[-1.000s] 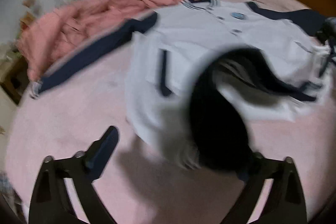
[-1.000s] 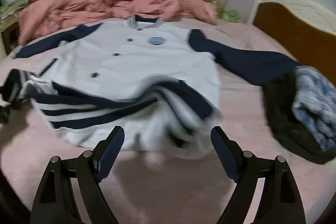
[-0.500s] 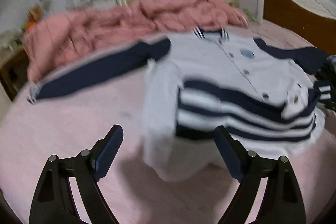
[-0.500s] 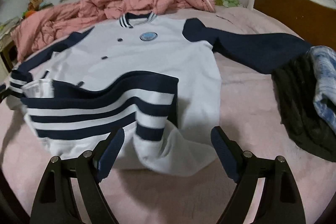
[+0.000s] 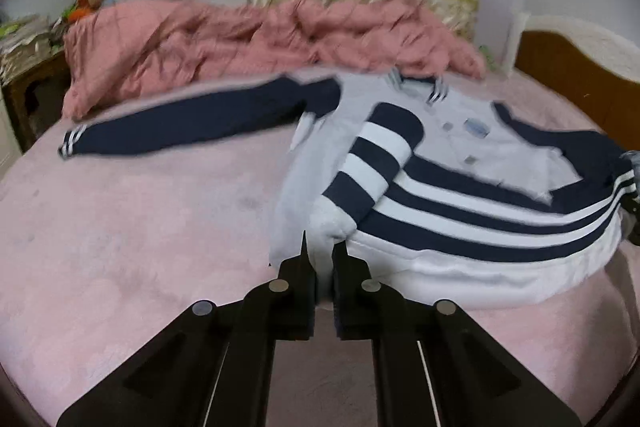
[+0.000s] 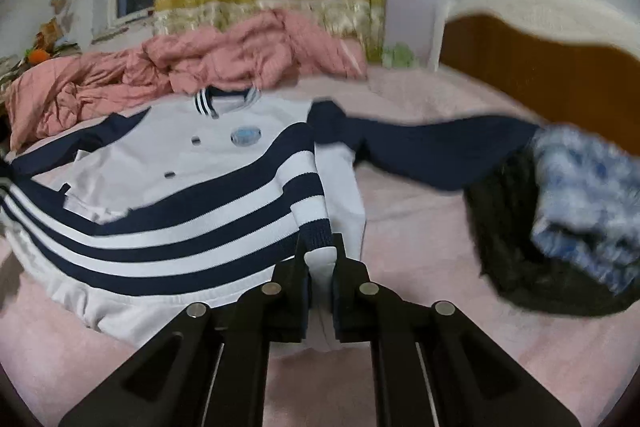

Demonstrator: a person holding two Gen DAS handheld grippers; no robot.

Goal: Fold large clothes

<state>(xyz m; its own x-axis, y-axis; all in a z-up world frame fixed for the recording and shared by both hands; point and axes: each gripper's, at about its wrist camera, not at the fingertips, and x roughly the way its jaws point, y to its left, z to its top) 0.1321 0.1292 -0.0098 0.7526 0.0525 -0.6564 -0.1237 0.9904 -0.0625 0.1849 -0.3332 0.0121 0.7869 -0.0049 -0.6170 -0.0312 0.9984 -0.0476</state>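
A white jacket (image 5: 460, 147) with navy sleeves lies front up on the pink bed (image 5: 140, 227). Its navy-and-white striped hem (image 5: 460, 215) is folded up over the chest. My left gripper (image 5: 320, 251) is closing on the white fold at the jacket's left corner, cloth pinched between its fingers. In the right wrist view the jacket (image 6: 160, 163) spreads to the left, and my right gripper (image 6: 320, 247) is closing on the right corner of the fold, white cloth between its jaws. One navy sleeve (image 5: 192, 123) stretches left, the other sleeve (image 6: 432, 147) right.
A crumpled pink quilt (image 5: 260, 39) is heaped along the far side of the bed. A pile of dark and blue-white clothes (image 6: 560, 211) lies at the right, over the sleeve's end. A wooden headboard (image 6: 540, 67) stands behind it. A cluttered stand (image 5: 32, 67) is at the left.
Both grippers were wide open and are now closed on the corners of the folded jacket. The striped hem has come to rest over the chest.
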